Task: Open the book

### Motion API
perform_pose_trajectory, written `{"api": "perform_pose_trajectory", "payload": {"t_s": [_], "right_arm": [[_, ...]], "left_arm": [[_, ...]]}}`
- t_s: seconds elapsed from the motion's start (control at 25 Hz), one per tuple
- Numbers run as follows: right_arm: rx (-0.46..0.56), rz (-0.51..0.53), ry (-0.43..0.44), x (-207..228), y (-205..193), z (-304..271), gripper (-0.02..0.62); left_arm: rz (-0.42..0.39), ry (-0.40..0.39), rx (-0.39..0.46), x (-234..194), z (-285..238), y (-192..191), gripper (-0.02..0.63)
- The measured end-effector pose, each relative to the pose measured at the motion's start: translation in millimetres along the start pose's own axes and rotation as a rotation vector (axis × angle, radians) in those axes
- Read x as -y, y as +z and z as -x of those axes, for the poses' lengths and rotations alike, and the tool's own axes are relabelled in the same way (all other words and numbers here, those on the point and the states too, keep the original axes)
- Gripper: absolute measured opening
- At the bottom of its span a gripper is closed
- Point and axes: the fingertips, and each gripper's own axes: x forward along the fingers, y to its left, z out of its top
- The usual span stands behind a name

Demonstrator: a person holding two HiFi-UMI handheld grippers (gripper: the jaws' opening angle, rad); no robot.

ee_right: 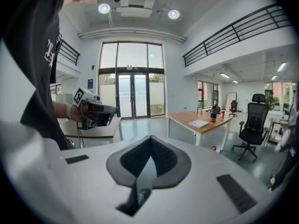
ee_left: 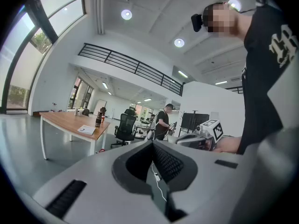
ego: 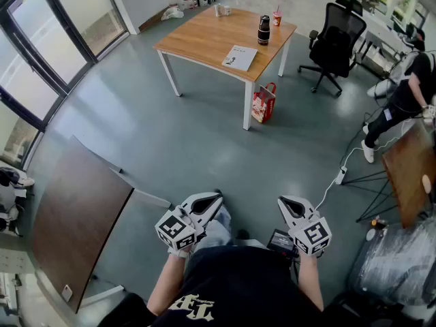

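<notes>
Two grippers ride low in front of our waist, and neither holds anything, which suits a moment when we judge the task has not begun. At far left a dark brown board (ego: 75,213) lies flat by the windows, its long edge closing off that side of the floor. The left gripper (ego: 216,197) comes next, jaws pressed together on nothing and aimed almost level across the room, carried rather than working. Ahead and well apart from us stands the wooden table (ego: 197,43), and the book (ego: 240,57) lies flat on it near the edge that faces us, close to the front corner; it appears closed. We judge that spot handy, since a cover near an edge can be reached without leaning over the top. A dark bottle (ego: 263,30) stands just behind the book and a red cup (ego: 276,18) farther back, both clear of the cover's swing. A red bag (ego: 263,103) leans at the table leg below that corner, something to step around. The right gripper (ego: 282,200) has its jaws shut too, empty, and is tipped a little downward. Between us and the table the grey floor is bare and wide. To the right an office chair (ego: 337,39), a white cable on the floor (ego: 344,169) and another person (ego: 409,90) crowd that side, so we would approach down the middle.
</notes>
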Motion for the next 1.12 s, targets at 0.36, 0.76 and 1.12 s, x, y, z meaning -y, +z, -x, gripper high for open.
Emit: {"api": "perform_pose_trajectory", "payload": {"t_s": [0.36,0.76,1.12], "right_arm": [[-0.003,0.004,0.022,3,1,-20,-0.011],[-0.006,0.010,0.033,17,14,-41,-0.011],[-0.010,0.017,0.035,39,26,-62,-0.011]], "left_arm": [[0.014,0.018,-0.002,-17,1,-4,0.006],[0.024,0.028,0.012,-42,-9,9,0.006],[0.029,0.025,0.014,-67,-26,17,0.006]]}}
